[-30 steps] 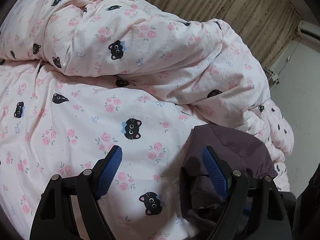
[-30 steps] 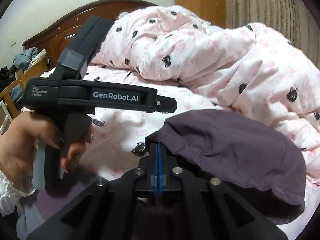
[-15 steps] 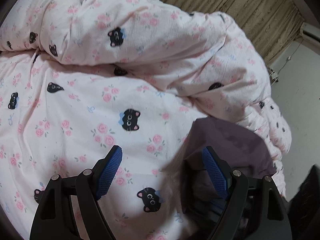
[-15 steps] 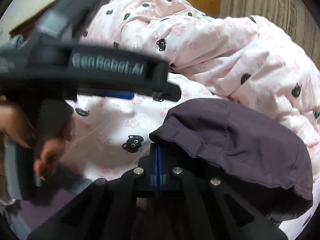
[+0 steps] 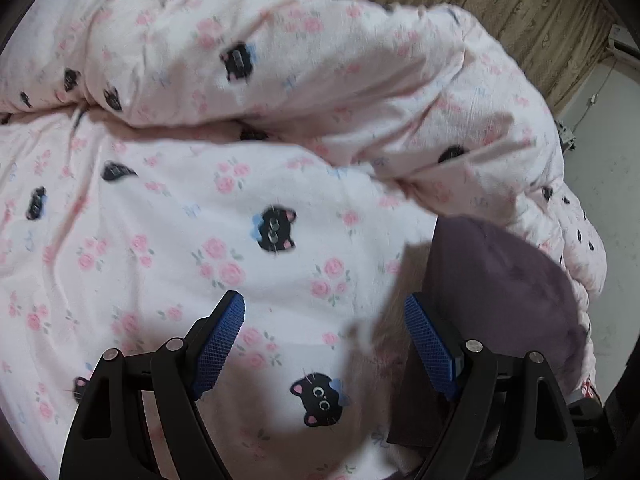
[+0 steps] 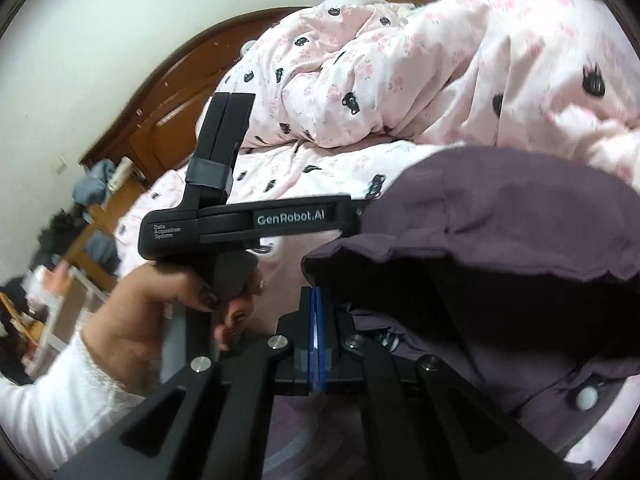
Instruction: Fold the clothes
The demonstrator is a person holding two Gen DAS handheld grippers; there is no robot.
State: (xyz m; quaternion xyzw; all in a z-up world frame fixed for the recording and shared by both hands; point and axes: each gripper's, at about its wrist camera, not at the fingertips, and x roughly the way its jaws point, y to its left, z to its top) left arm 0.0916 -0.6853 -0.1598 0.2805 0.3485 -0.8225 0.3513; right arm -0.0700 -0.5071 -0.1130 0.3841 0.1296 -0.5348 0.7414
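A dark purple garment with white buttons lies on the pink cat-print sheet. Its near edge is lifted and arches like a hood over my right gripper. That gripper's blue pads are pressed together, with the fabric edge caught at their tips. My left gripper hangs open over the bare sheet with nothing between its fingers. The purple garment sits just beyond its right finger. In the right wrist view a hand holds the left gripper's black body, whose front end goes behind the raised fabric.
A bunched pink duvet fills the far side of the bed. A wooden headboard stands at the back left, with a cluttered chair beside the bed. A beige curtain and a white wall are on the right.
The right wrist view has rolled, and the lifted purple fabric now hangs higher and wider over the shut pads. The left gripper has drifted a little over the sheet, still open.
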